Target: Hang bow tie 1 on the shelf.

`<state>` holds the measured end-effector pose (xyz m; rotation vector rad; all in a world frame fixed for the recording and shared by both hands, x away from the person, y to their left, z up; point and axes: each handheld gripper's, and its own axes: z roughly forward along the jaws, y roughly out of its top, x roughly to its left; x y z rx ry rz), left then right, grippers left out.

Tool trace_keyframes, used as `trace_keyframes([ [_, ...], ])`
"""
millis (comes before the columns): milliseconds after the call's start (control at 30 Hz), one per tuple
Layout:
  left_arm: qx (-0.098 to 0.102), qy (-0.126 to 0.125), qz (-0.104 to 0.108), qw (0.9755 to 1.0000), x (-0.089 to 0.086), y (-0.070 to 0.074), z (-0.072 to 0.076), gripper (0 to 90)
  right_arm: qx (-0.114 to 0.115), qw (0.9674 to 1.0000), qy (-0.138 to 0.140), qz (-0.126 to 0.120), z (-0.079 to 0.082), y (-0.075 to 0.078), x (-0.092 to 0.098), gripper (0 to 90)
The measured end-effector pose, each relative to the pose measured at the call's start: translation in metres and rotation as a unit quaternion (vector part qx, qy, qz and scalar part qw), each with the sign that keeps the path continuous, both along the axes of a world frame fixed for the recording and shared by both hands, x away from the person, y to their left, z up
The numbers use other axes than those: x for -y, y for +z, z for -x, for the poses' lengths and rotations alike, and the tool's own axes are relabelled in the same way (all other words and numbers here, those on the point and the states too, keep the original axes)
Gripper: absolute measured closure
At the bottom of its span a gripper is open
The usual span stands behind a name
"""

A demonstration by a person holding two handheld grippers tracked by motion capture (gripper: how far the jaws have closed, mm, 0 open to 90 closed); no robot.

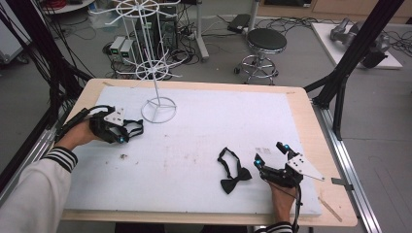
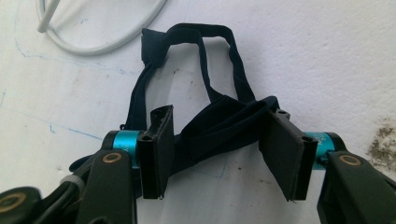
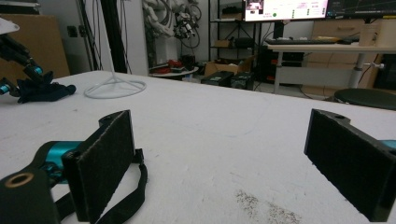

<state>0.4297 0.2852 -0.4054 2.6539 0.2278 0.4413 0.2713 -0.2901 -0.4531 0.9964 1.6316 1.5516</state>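
Worktop (image 1: 194, 145): pale wood edge, white foam sheet over most of it. No box, tray or bin on it; the only fixture for holding things is a white wire rack (image 1: 156, 73) standing on its ring base at the far left of the sheet, arms bare.

Count: two bow ties, two grippers, one rack.

Bow tie one (image 2: 219, 123), dark, strap looped: lies between the pads of the left gripper (image 1: 115, 127) at the sheet's left side, near the rack's base. In the left gripper view the knot and wings bunch across the gap between the two pads, the strap loop running away toward the white ring. The jaws stand part-way in, having just been closing; cloth reaches the right pad, while a sliver of gap shows at the left pad, so a firm pinch cannot be told. In the right gripper view this tie shows as a dark heap (image 3: 44, 91) at that gripper's tips.

Bow tie two (image 1: 232, 170), black, lies flat on the sheet toward the near right, strap curled above the bow. It sits just beside the right gripper (image 1: 272, 154), on its left. Part of its strap (image 3: 126, 196) shows by the left pad in the right gripper view.

Right gripper: jaws spread wide, nothing between the pads, resting low over the foam.

Beyond the worktop: one black stool (image 1: 266, 41) on the floor.
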Motion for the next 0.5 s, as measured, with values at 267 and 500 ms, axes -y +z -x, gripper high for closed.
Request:
trace_keyframes([
  [267,0.007,0.000,-0.006,1.0000,0.0012,-0.0023,0.0017,68.3,-0.004,1.0000,0.000,-0.002,0.0005,0.0001,-0.0003,7.9],
  [500,-0.009,0.033,0.011,0.9993,-0.0039,-0.0014,0.0033,84.2,-0.002,1.0000,-0.001,-0.002,0.0003,0.0000,-0.0001,7.9],
])
